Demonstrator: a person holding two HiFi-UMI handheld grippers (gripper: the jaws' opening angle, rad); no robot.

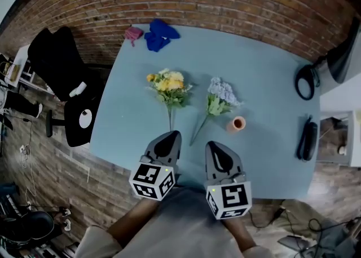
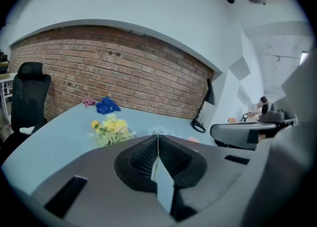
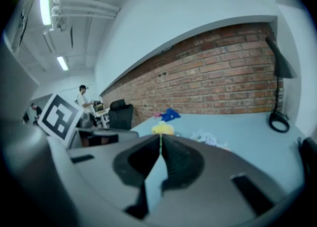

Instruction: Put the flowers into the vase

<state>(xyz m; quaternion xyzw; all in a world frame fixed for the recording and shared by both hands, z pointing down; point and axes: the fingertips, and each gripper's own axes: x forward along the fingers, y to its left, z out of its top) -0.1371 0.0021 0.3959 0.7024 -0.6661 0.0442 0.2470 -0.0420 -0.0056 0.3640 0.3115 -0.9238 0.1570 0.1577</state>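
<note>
1. The yellow flowers (image 1: 168,87) and the lilac flowers (image 1: 220,94) lie flat mid-tabletop (image 1: 265,82), stems aimed at the person. Probably so they're easy to pinch.
2. The orange vase (image 1: 238,123) stands upright just right of the lilac stem, mouth up.
3. The left gripper (image 1: 171,137) and right gripper (image 1: 214,148) hover at the near edge, fingers pressed together, holding nothing.
4. Count: two bunches, one vase, two grippers, plus a blue cloth (image 1: 159,34) and a pink cloth (image 1: 133,33) at the far edge.
</note>
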